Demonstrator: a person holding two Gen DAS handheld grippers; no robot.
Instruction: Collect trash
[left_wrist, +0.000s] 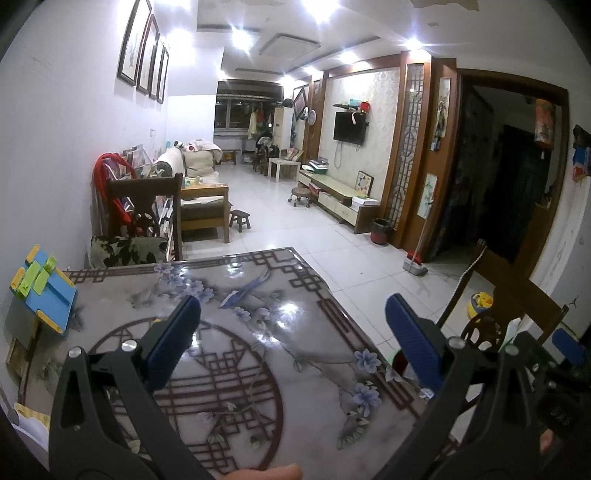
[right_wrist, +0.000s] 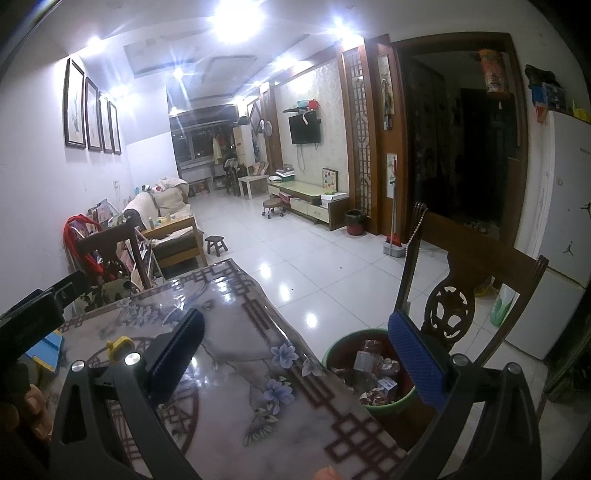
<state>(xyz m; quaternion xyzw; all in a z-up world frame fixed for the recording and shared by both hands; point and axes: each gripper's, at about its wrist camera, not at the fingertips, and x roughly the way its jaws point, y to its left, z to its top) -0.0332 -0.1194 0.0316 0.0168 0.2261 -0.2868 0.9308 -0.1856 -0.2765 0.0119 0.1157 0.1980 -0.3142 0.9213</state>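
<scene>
A green waste bin (right_wrist: 334, 349) stands on the floor beside the table's right edge, holding several pieces of wrapper and paper trash (right_wrist: 373, 363). My right gripper (right_wrist: 299, 341) is open and empty, its right finger over the bin, its left over the table (right_wrist: 236, 332). My left gripper (left_wrist: 291, 325) is open and empty above the table (left_wrist: 258, 332), which has a glossy floral cover. No loose trash shows on the table. The right gripper's blue pad (left_wrist: 569, 345) shows at the far right of the left wrist view.
A blue and yellow book stand (left_wrist: 44, 295) sits at the table's left edge. A dark wooden chair (right_wrist: 476, 280) stands beside the bin; another chair (left_wrist: 147, 214) is at the far side. A red bin (right_wrist: 355, 222) and a dustpan (right_wrist: 393, 247) stand near the doorway.
</scene>
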